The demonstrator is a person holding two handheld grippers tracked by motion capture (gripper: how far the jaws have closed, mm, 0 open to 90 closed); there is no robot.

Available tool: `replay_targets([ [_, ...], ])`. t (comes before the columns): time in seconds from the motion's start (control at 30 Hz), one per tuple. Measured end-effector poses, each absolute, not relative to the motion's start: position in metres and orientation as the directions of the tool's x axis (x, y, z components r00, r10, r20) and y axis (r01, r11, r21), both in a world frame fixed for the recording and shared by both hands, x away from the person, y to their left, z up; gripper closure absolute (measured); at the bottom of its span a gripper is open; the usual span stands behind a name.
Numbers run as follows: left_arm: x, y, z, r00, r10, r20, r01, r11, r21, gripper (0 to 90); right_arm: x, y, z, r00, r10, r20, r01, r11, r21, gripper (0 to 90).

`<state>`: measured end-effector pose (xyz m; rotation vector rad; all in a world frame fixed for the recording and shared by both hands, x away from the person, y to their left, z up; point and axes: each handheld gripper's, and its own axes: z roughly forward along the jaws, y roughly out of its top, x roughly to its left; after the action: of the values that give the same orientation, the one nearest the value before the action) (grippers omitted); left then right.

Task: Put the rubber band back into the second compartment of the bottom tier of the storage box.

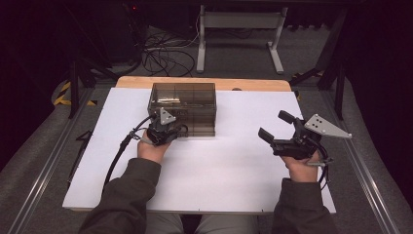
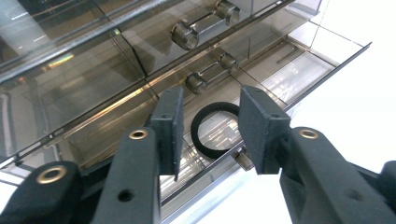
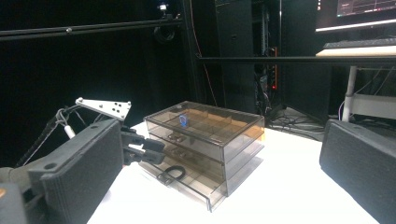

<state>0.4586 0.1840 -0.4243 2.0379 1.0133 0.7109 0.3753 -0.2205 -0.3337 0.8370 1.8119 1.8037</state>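
A smoky clear drawer box [image 1: 183,101] with three drawers stands at the back middle of the white table. Its bottom drawer [image 2: 299,70] is pulled out a little, and a black ring [image 2: 213,129] lies in it near the front. My left gripper [image 2: 212,100] is open just above the drawer, with the ring showing between its jaws and no contact visible. In the high view the left gripper [image 1: 168,130] sits against the box front. My right gripper [image 1: 272,124] is wide open and empty, well to the right of the box. From there the box [image 3: 210,135] and ring [image 3: 173,172] show.
A small blue item [image 3: 183,120] sits in the top drawer. The white sheet [image 1: 219,165] covers the table, with a wooden edge [image 1: 253,84] at the back. A table frame [image 1: 238,29] and cables [image 1: 165,56] stand on the floor beyond. A monitor [image 3: 359,14] is at the far right.
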Motion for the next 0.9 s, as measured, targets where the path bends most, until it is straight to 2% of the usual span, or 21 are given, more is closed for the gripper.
replay_targets([
  [0.3,0.452,0.186,-0.417,0.535,0.834,0.137,0.406,-0.396,0.823,52.3,0.375,-0.22,-0.334,-0.714,0.692,0.103,0.105,-0.039,0.994,0.4],
  [0.43,0.448,0.187,-0.413,0.541,0.83,0.136,0.391,-0.391,0.833,45.1,0.375,-0.22,-0.334,-0.714,0.692,0.104,0.105,-0.041,0.994,0.4],
  [0.9,0.431,0.194,-0.4,0.557,0.823,0.113,0.322,-0.34,0.883,34.3,0.375,-0.219,-0.334,-0.713,0.694,0.102,0.106,-0.037,0.994,0.3],
])
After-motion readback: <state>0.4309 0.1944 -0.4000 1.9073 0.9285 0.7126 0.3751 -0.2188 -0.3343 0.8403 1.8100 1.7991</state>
